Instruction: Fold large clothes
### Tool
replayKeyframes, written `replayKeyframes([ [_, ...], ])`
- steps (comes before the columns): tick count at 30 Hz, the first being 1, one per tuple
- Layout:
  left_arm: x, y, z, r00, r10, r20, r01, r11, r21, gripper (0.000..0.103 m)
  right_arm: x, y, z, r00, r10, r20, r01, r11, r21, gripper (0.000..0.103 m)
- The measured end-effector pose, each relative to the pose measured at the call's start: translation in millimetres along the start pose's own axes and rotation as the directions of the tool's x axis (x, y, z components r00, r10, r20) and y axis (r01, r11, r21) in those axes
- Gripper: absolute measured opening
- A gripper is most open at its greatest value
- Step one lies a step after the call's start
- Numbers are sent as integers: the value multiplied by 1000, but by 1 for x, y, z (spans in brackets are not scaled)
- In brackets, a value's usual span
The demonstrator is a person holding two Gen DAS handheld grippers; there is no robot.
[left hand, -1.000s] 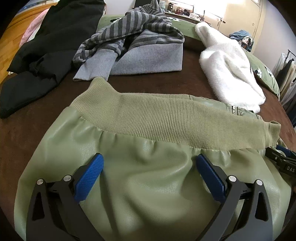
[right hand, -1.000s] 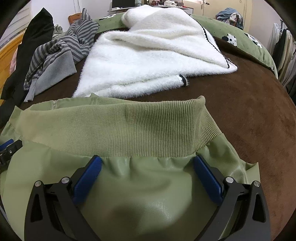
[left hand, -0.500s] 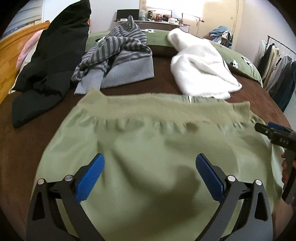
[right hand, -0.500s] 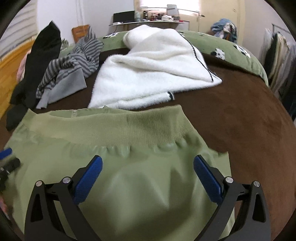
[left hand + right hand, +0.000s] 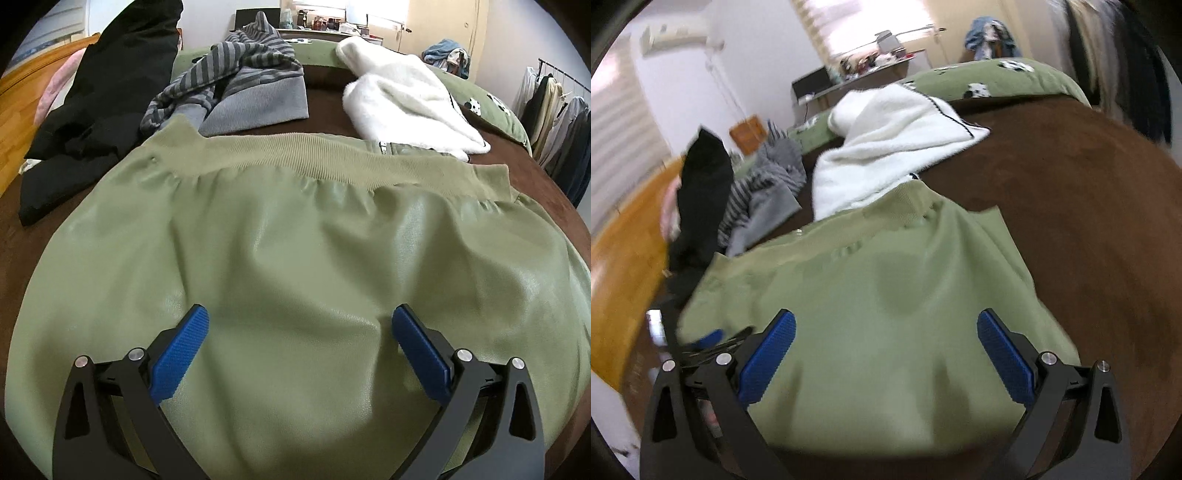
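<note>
An olive green jacket [image 5: 295, 240] lies spread flat on the brown bed cover [image 5: 535, 177], its ribbed hem [image 5: 295, 157] at the far edge. Over the jacket's near part my left gripper [image 5: 301, 350] stands open, with nothing between its blue pads [image 5: 181, 350]. The right wrist view is blurred and tilted. It shows the same jacket [image 5: 886, 295] with a small flap sticking out at its right side. My right gripper [image 5: 884, 354] is open above the jacket's near edge. The left gripper [image 5: 713, 339] shows as a blur at the lower left.
Beyond the hem lie a white fluffy garment [image 5: 406, 99], a grey striped sweater [image 5: 240, 81] and a black garment [image 5: 103, 92]. A green patterned duvet [image 5: 997, 81] sits at the back. Hanging clothes [image 5: 554, 122] are at the right, and wood [image 5: 624, 258] is at the left.
Both grippers have drawn back from the ribbed hem toward the jacket's near side, still open. The right gripper has tilted and swung, and no longer shows in the left wrist view.
</note>
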State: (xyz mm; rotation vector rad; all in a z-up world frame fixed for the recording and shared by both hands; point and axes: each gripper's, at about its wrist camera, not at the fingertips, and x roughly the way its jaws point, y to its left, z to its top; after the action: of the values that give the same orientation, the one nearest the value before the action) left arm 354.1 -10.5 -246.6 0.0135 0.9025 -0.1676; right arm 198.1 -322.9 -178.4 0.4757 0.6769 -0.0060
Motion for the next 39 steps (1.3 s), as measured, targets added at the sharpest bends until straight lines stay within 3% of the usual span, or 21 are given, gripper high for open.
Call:
replayKeyframes([
  [5,2,5,0,1000,-23,5,23,1000,-18,98,-30,-41,-29,1000,-1,-9,3,980,200,97],
  [9,2,6,-1,999,-31,10,31,999,-25,98,-23,-73,-50,998,38,-44,-20,931,365,97],
  [15,3,7,-2,999,-37,10,38,999,-29,98,6,-75,-53,997,56,-59,-29,925,378,93],
  [21,2,7,-2,999,-38,10,38,999,-30,98,38,-78,-31,999,22,-46,-3,929,371,92],
  [22,2,7,-2,999,-39,11,39,999,-31,98,43,-79,-27,999,16,-42,1,928,372,89],
  [24,3,7,-2,999,-39,10,39,999,-31,98,51,-84,-20,999,-2,-49,21,924,382,71],
  [25,2,7,-2,999,-39,10,39,999,-31,98,53,-88,-18,999,-7,-54,28,919,393,56],
  [29,3,7,-2,999,-38,10,39,999,-30,98,54,-91,-14,998,45,-39,-25,909,417,31],
  [32,3,7,-2,999,-35,8,35,999,-28,98,45,-79,-9,999,42,-15,-34,930,366,23],
  [39,1,4,-3,1000,-8,11,8,1000,-19,98,21,-51,16,994,95,54,-108,932,346,21],
])
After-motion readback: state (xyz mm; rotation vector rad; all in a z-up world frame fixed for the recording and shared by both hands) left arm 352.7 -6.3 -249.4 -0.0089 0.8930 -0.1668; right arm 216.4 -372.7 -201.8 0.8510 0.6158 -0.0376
